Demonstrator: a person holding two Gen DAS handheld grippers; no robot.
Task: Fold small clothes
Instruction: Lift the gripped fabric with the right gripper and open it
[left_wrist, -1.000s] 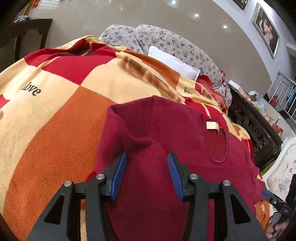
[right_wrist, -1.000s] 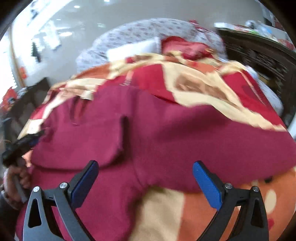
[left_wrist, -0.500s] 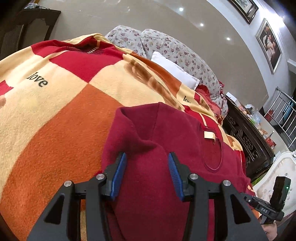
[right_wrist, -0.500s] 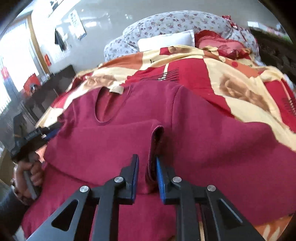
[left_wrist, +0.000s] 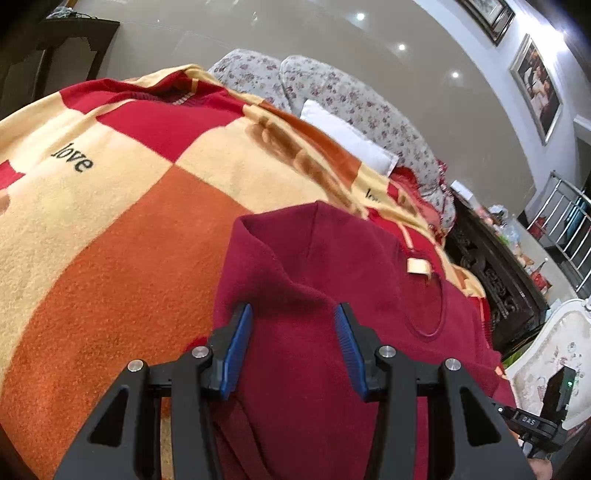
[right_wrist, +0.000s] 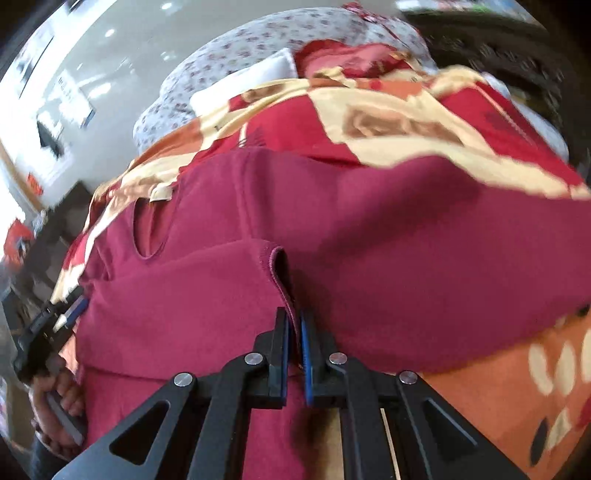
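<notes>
The maroon sweater (left_wrist: 332, 295) lay spread on the bed's checked blanket (left_wrist: 110, 221), neckline (right_wrist: 147, 232) toward the pillows. The right gripper (right_wrist: 294, 332) had just been closing, and its jaws were clenched on the folded-in sleeve cuff (right_wrist: 277, 273) just below the neckline, presumably to carry that sleeve across. The left gripper (left_wrist: 291, 339) sat at the sweater's folded shoulder beside the neckline, jaws half apart around a hump of cloth (whether the pads truly pressed it, I could not tell).
</notes>
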